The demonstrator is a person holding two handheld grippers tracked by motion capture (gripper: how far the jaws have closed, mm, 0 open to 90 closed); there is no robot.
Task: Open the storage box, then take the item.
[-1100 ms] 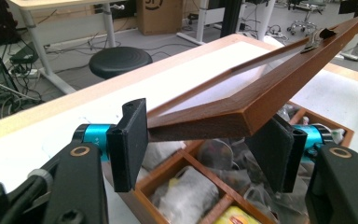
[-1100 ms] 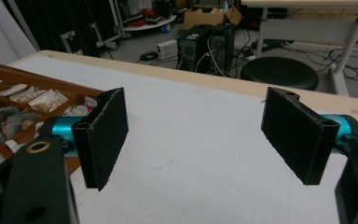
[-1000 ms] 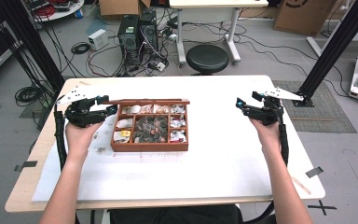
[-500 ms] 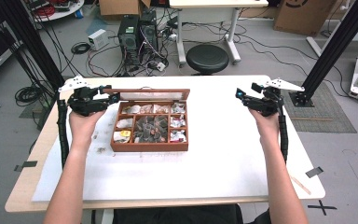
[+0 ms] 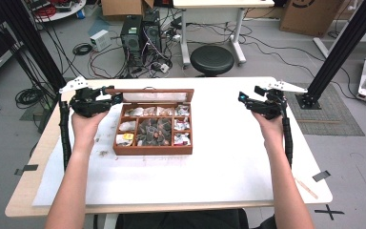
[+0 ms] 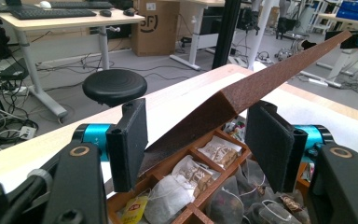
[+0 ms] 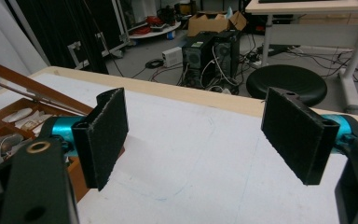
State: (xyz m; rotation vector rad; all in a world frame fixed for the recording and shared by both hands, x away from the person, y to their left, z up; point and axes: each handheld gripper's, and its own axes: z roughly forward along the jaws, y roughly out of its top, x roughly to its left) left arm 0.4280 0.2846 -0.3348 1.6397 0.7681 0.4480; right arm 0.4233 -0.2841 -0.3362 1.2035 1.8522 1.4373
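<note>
We see a white table (image 5: 228, 162) with a wooden box (image 5: 153, 125) toward its left half, its compartments holding tea bags (image 6: 186, 179) and small packets. The box's hinged lid (image 6: 261, 79) stands raised at a slant. The left gripper (image 5: 106, 100) sits at the box's left rear corner; in the left gripper view its jaws are spread, with the lid's corner between them, and we think it touches neither pad, though the angle leaves that unsure. The right gripper (image 5: 249, 100) hangs over bare table, well apart from the box, jaws spread wide around nothing.
</note>
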